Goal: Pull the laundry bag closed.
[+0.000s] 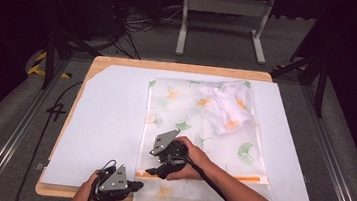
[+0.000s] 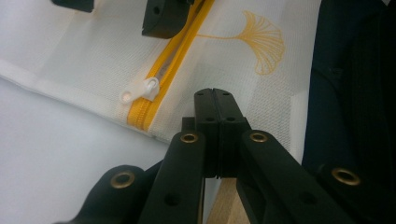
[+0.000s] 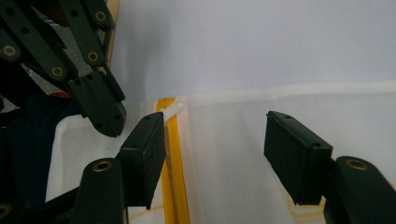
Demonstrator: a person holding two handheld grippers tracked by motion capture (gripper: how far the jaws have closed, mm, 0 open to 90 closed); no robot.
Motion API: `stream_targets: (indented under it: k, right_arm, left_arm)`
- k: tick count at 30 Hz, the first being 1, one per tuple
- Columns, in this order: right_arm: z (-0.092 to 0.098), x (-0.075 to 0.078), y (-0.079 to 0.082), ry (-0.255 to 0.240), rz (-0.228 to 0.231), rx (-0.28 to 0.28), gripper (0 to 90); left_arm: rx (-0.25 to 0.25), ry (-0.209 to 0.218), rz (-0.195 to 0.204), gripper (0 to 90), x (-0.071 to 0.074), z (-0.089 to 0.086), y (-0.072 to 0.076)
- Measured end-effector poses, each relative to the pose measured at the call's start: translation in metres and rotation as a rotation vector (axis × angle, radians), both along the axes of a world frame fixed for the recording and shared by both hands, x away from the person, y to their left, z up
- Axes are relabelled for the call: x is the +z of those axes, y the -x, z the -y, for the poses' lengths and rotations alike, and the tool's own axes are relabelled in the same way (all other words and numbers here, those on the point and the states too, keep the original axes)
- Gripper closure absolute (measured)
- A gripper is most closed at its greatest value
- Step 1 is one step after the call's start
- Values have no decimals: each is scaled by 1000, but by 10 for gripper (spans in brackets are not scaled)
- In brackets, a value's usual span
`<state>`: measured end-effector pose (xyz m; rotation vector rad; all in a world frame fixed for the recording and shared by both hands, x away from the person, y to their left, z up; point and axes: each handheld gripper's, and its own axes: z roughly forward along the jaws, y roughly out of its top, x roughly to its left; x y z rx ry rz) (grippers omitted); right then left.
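Black links of the left tongs (image 2: 217, 100) fill the foreground, clenched tight with nothing visibly between their tips, resting on the hem of the mesh laundry bag (image 1: 198, 133) at the near tabletop (image 1: 120, 63) edge. That bag looks light, limp and snag-prone; I'd judge the small white zipper pull (image 2: 140, 89) on the yellow zipper (image 2: 175, 51) the place to take hold, just ahead and left of those tips. The right tongs (image 3: 215, 149) stand released, jaws well apart over the mesh, one pad beside the zipper, gripping nothing.
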<state>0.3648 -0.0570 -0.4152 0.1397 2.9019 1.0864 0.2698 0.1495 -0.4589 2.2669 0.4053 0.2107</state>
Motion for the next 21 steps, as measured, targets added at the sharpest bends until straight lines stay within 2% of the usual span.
stream_targets:
  k: [9,18,21]
  right_arm:
    - [-22,-6,0,60,15,40,394]
    - [-34,-10,-5,75,-25,67,412]
    - [-35,-15,-7,99,-40,75,434]
  left_arm:
    - [-3,-1,-7,900,-1,0,0]
    - [-9,-5,-2,900,-1,0,0]
    - [-7,-3,-3,900,-1,0,1]
